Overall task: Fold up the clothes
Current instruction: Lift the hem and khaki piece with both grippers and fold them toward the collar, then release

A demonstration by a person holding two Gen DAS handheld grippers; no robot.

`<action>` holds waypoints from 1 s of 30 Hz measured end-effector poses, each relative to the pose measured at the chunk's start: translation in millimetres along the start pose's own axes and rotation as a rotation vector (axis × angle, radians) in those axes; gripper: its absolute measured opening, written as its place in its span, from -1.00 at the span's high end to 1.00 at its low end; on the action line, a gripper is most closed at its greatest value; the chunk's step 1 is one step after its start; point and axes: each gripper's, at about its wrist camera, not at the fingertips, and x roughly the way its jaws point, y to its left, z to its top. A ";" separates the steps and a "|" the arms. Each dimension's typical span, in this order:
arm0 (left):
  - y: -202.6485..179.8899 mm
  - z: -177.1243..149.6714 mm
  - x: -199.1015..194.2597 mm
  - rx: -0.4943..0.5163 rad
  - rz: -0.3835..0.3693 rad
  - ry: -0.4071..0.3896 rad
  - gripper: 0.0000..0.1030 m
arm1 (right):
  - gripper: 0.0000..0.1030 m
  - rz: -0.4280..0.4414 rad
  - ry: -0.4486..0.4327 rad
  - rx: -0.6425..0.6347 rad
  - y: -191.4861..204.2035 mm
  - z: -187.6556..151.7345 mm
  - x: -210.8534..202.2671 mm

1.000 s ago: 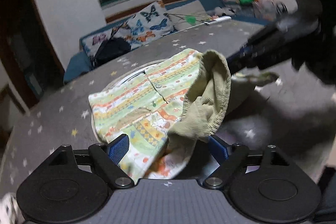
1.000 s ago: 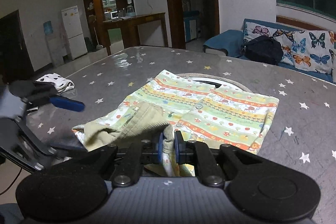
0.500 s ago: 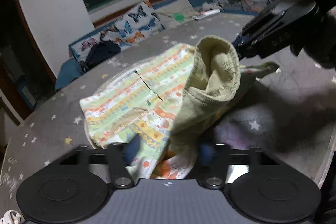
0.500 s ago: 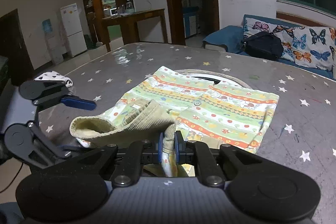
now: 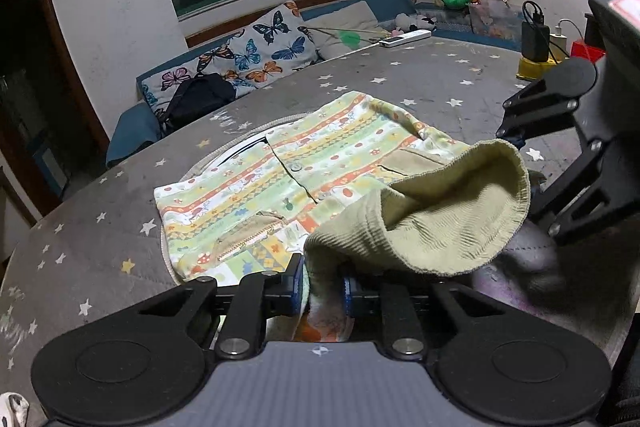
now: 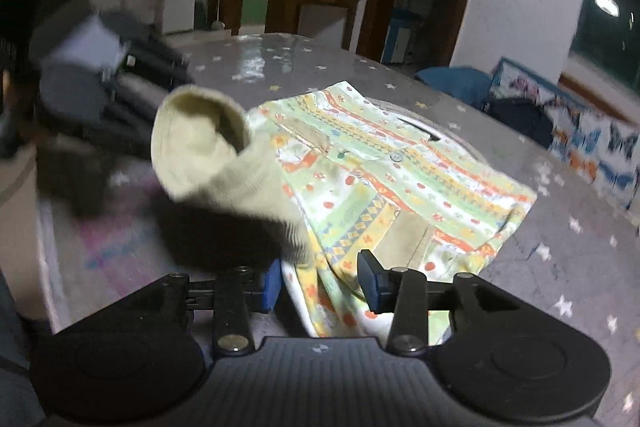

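One fold at most is begun: the patterned shirt point(image 5: 280, 183) lies mostly flat on the starry tabletop point(image 5: 100, 195), and only its ribbed sleeve point(image 5: 432, 227) is raised over the near edge. My left fingers point(image 5: 322, 285) are clenched on that sleeve's cloth, while my right fingers point(image 6: 318, 285) stand released, straddling the shirt's near edge. I see no basket or box holding anything, so nearly all the folding is left.

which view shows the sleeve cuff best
Left wrist view: the sleeve cuff is sharp, its ribbing and opening clear, with the left claw shut on the sleeve. In the right wrist view it is motion-blurred.
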 end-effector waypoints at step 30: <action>-44.1 -34.4 -132.4 0.107 -0.221 0.100 0.68 | 0.90 0.217 0.110 0.030 51.1 -7.1 -110.8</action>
